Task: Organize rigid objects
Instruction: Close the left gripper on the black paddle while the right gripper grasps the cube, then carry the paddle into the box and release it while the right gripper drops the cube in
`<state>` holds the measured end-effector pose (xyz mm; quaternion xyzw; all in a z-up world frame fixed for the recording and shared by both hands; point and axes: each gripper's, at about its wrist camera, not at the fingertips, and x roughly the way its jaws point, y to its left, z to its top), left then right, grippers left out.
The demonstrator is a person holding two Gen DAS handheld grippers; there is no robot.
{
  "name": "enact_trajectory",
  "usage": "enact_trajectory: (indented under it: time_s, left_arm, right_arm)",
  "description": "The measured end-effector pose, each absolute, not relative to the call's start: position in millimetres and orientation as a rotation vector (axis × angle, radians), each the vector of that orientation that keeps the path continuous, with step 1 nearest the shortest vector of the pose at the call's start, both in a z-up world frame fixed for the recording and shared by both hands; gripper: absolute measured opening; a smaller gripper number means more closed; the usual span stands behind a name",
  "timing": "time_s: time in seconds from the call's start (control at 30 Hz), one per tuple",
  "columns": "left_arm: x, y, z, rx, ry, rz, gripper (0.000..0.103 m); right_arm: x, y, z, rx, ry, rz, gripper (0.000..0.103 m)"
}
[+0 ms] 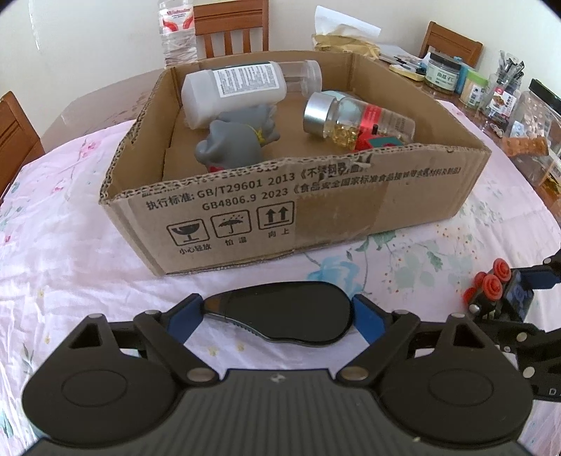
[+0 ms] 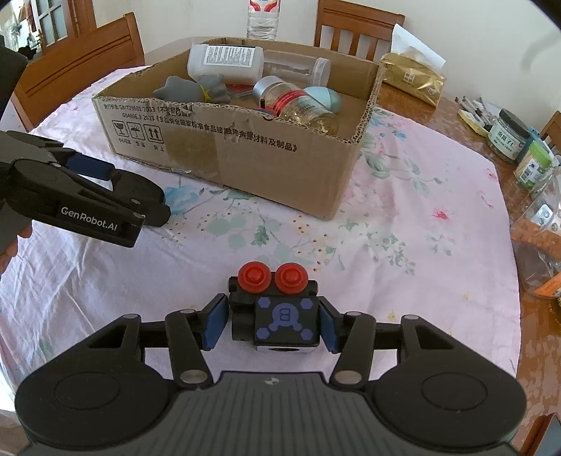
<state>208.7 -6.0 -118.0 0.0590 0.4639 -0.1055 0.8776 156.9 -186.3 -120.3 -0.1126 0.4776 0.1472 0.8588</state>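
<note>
My left gripper [image 1: 277, 315] is shut on a flat black oval object [image 1: 280, 326], its blue pads pressing on both ends, low over the floral cloth in front of the cardboard box [image 1: 315, 210]. My right gripper [image 2: 271, 328] is shut on a small black toy block [image 2: 284, 322] with two red knobs and a blue hexagon pattern. The box [image 2: 280, 158] holds a white bottle [image 1: 231, 91], a grey rubber toy [image 1: 235, 143], a silver-lidded jar of yellow capsules [image 1: 350, 119] and a clear container [image 1: 305, 73]. The left gripper [image 2: 133, 189] also shows at the left of the right wrist view.
A pink floral cloth [image 2: 420, 228] covers the table. Jars and containers [image 2: 508, 136] crowd the right edge, and a gold packet [image 2: 413, 80] lies behind the box. Wooden chairs [image 2: 357, 24] and a water bottle [image 2: 263, 17] stand at the far side.
</note>
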Motion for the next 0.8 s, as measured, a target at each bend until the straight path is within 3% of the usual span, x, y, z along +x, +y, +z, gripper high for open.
enact_trajectory:
  time_s: [0.5, 0.8]
  left_arm:
    - [210.5, -6.2, -112.7, 0.152, 0.983, -0.271, 0.09]
    - [204.6, 1.5, -72.6, 0.171, 1.009, -0.368, 0.09]
  right_arm:
    - [154.4, -188.4, -113.8, -0.234, 1.022, 0.334, 0.056]
    - [158.8, -198.9, -80.9, -0.229, 1.005, 0.389, 0.056]
